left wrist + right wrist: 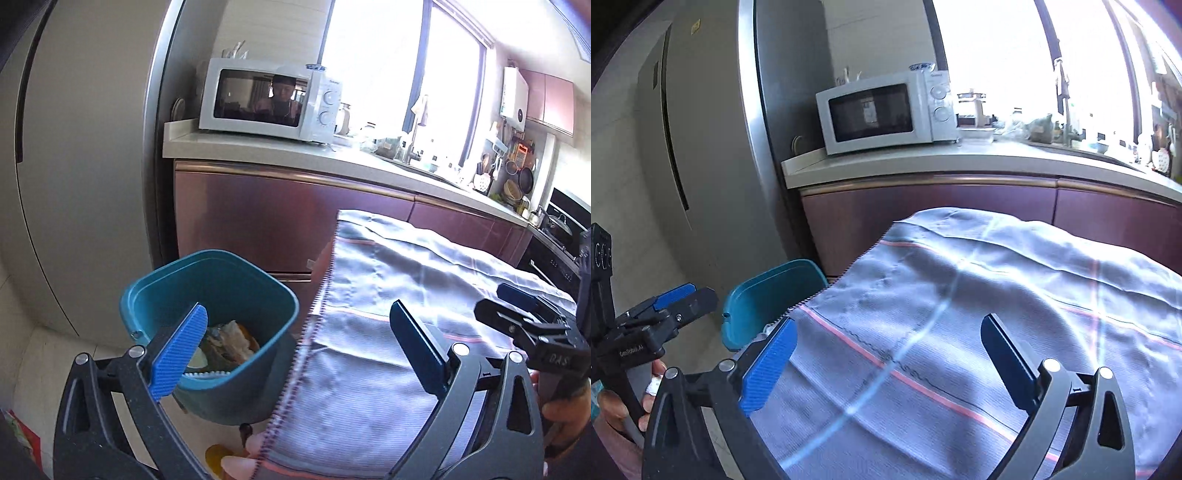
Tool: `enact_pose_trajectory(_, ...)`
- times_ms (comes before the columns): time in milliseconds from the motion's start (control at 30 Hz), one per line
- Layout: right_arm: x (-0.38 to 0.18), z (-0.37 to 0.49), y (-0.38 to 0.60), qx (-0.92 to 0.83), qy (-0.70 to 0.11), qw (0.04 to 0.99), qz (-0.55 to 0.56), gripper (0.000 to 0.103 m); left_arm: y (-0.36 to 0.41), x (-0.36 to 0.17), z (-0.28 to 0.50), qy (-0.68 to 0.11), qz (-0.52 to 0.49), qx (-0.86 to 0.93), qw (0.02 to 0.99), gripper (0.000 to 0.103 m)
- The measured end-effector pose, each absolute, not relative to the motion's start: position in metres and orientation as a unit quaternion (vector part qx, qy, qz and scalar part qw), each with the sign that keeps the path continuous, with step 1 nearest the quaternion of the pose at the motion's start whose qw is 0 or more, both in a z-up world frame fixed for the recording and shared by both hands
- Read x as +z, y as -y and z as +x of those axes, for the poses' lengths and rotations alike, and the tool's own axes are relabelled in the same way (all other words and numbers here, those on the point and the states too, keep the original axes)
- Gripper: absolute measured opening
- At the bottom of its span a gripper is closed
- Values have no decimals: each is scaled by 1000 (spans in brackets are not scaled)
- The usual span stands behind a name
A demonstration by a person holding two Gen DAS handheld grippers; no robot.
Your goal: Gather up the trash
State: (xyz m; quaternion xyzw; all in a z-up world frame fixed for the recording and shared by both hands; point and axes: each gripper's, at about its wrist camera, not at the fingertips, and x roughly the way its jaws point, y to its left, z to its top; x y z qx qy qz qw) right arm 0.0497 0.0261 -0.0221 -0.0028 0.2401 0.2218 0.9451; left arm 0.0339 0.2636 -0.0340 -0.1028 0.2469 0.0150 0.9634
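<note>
Left gripper (299, 350) up close, blue pads flung wide, nothing between them. Right gripper (888, 360) just as wide, also empty, hovering over the grey cloth (979, 314) with its thin pink stripes. Seen from the left wrist, the right gripper's black frame at the right edge, a hand (565, 402) wrapped round its handle. Seen from the right wrist, the left gripper off at the left edge.

Just beyond the left pad: teal bin (177, 280), standing on the pale floor beside the cloth's fringed edge. Trash (231, 341) down in the bottom of it, scraps and wrappers, too jumbled to name.

Further back: maroon cabinets (923, 206) under a pale counter (960, 158). White microwave (269, 99) on that counter, tall grey fridge (85, 166) left of it. Bright window (373, 55) behind, blown out.
</note>
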Motion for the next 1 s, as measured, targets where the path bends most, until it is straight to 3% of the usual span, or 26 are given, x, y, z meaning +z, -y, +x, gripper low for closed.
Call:
enact_pose_trajectory(433,-25,-23,53,111,-157,981,5,96,-173,-19,-10,-182,-56,-1,982,97)
enact_pose_trajectory(1000,-23,-67,85,37,-91,995,7,96,-114,-8,-35,-132,-10,-28,991,97)
